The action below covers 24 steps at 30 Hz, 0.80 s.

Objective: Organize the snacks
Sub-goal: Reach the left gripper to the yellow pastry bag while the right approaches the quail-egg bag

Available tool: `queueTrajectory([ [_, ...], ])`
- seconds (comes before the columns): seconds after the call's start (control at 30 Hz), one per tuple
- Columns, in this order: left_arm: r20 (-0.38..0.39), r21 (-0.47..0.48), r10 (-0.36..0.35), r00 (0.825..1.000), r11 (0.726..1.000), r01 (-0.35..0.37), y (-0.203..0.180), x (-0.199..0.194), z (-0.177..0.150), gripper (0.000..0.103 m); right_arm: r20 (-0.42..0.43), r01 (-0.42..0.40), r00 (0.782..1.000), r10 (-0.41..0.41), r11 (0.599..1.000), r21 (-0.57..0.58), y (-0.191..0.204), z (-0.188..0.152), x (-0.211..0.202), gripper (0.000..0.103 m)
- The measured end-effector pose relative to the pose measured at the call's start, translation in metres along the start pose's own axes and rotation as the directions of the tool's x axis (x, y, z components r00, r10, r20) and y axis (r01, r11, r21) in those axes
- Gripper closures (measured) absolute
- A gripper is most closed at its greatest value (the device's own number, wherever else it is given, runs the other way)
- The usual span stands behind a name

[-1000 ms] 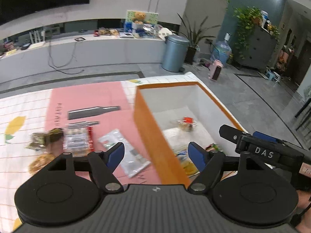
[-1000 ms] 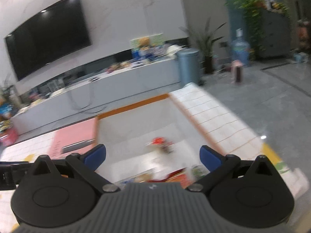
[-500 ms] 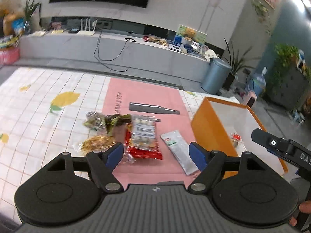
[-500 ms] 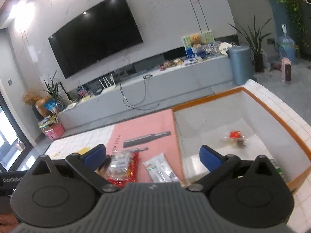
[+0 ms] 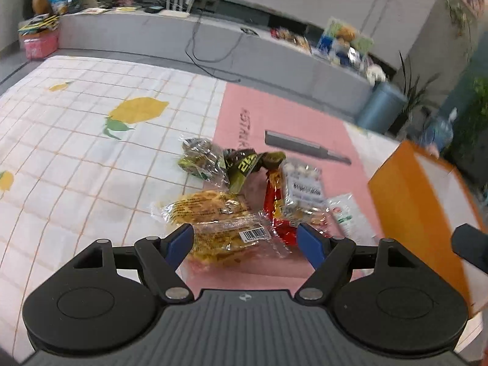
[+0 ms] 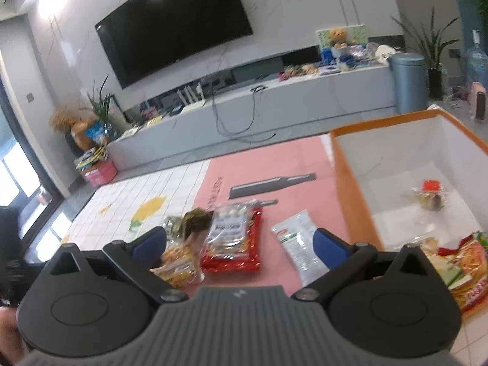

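Both tongs have swung away from the orange box and back over the loose snacks on the desk. Left tongs are spread wide and empty, straddling the yellow cracker packet; right tongs likewise stand apart, holding nothing. Judging by this, another pickup is starting.

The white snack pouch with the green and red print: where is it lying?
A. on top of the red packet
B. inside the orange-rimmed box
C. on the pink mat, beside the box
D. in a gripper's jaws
C: the white snack pouch lies flat on the pink mat, just left of the orange-rimmed box.
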<state>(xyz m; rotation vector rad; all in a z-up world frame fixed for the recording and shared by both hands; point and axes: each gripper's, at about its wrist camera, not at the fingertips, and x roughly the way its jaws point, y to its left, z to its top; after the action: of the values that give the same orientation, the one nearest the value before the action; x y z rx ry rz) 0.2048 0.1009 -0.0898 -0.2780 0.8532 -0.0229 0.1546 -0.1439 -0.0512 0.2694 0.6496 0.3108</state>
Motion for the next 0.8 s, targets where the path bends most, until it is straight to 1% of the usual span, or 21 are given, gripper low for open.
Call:
queueTrajectory([
  [0.13,-0.041,0.034,0.025,0.999,0.999,-0.024,-0.009,0.023,0.003,0.013,-0.039,0.028,0.999,-0.029,0.999,-0.039,0.008,-0.003,0.016,0.003],
  [0.23,-0.067,0.063,0.069,0.995,0.996,-0.065,-0.017,0.04,0.005,0.013,-0.066,0.058,0.996,-0.063,0.996,-0.063,0.009,-0.005,0.025,0.003],
  [0.43,-0.04,0.087,0.146,0.988,0.986,-0.143,-0.019,0.057,0.006,0.012,-0.09,0.095,0.991,-0.102,0.993,-0.074,0.008,-0.007,0.038,0.003],
  [0.5,-0.026,0.114,0.175,0.984,0.979,-0.171,-0.021,0.062,0.006,0.006,-0.1,0.101,0.989,-0.108,0.992,-0.071,0.008,-0.008,0.043,0.003],
  [0.53,-0.026,0.115,0.185,0.982,0.977,-0.181,-0.02,0.064,0.005,0.0,-0.103,0.103,0.988,-0.111,0.992,-0.072,0.008,-0.008,0.046,0.003],
  [0.7,-0.043,0.032,0.227,0.973,0.974,-0.225,-0.009,0.068,0.007,0.0,-0.115,0.121,0.985,-0.129,0.99,-0.076,0.012,-0.012,0.059,0.003],
  [0.8,-0.087,-0.004,0.253,0.963,0.967,-0.254,0.002,0.075,0.004,0.0,-0.123,0.136,0.982,-0.146,0.987,-0.084,0.015,-0.015,0.064,0.003],
])
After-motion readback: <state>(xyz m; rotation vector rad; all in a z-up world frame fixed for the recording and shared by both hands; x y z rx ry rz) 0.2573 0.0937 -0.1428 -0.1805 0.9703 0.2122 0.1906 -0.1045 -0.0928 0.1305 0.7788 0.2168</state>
